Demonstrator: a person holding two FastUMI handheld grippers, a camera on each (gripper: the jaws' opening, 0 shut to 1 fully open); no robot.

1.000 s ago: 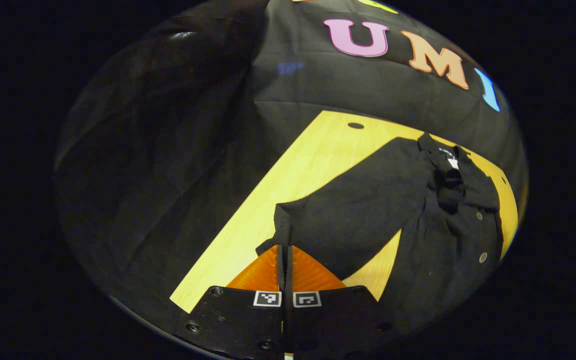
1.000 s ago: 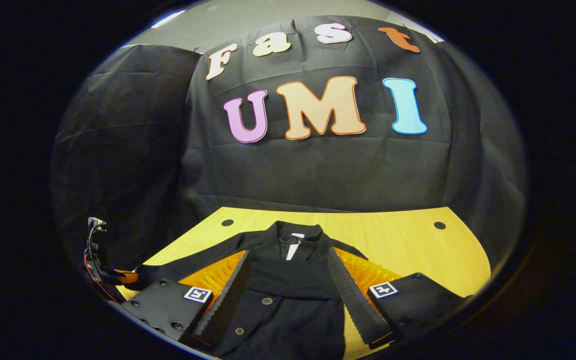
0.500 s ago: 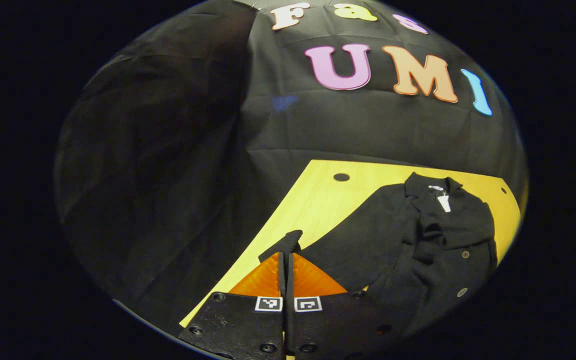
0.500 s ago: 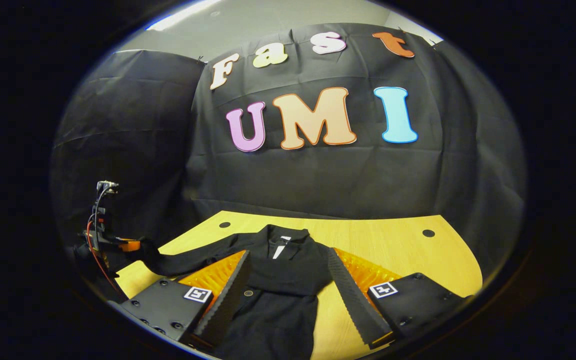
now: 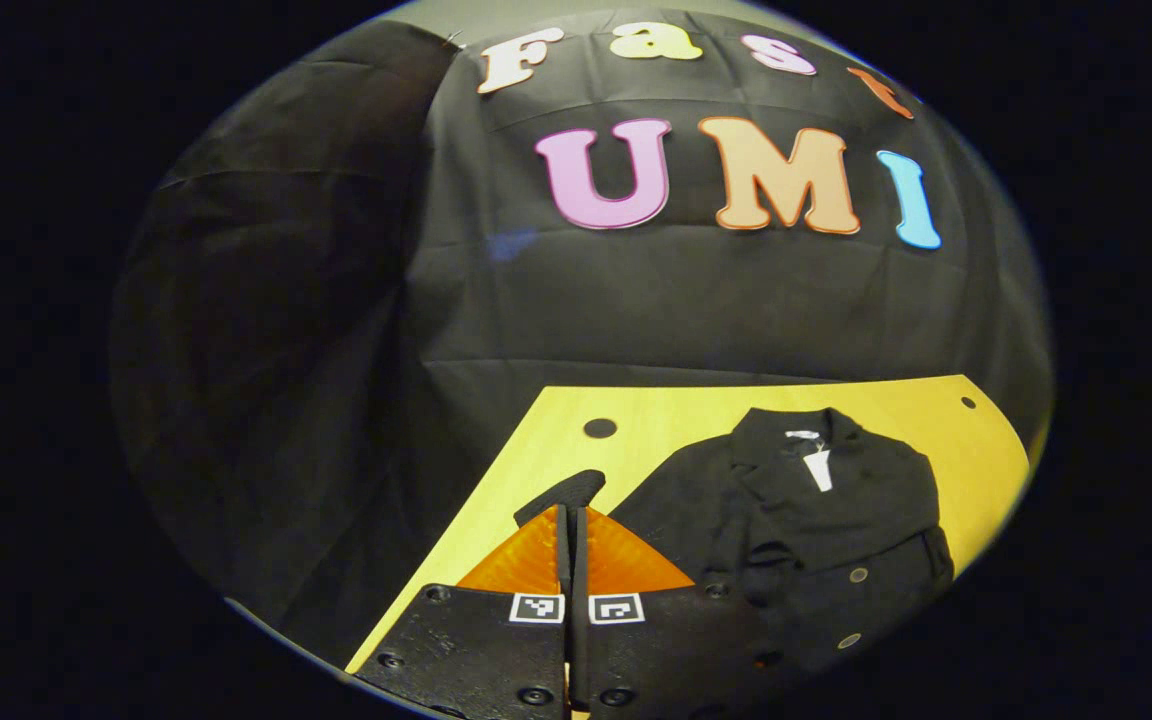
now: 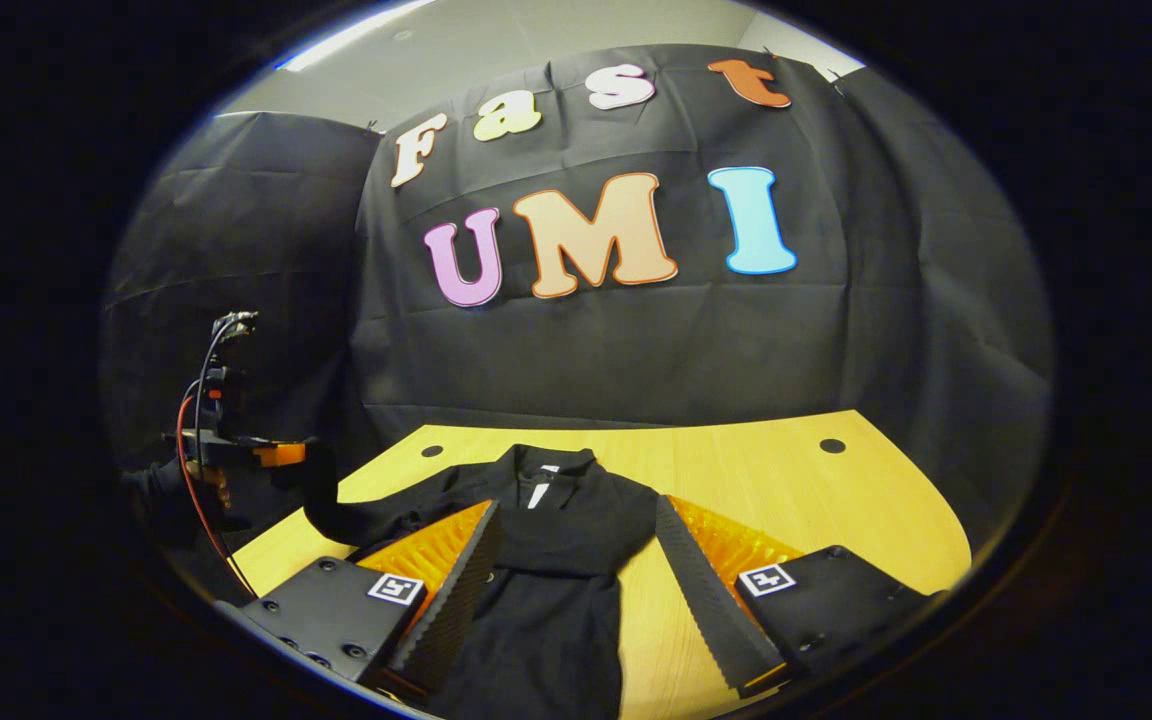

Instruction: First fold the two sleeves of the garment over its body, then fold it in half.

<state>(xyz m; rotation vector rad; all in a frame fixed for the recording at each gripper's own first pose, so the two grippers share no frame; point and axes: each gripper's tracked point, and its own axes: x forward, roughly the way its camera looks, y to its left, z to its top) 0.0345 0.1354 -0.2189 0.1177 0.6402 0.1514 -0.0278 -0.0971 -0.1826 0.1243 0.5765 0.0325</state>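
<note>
Above the table's (image 5: pixel 896 420) left edge, the left gripper (image 5: pixel 569 515) is clamped on the cuff (image 5: pixel 561 495) of one sleeve (image 6: pixel 356 515), lifted, it appears, to carry it over the body. Toward two o'clock lies the black garment (image 5: pixel 816 520), collar at twelve. The right gripper (image 6: pixel 576 545) hovers wide open over the garment's front, gripping nothing, seemingly waiting for its sleeve.

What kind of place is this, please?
Likely a recording booth, not a home: black cloth wall, a wooden table with a black jacket, and the left gripper holding its sleeve.
</note>
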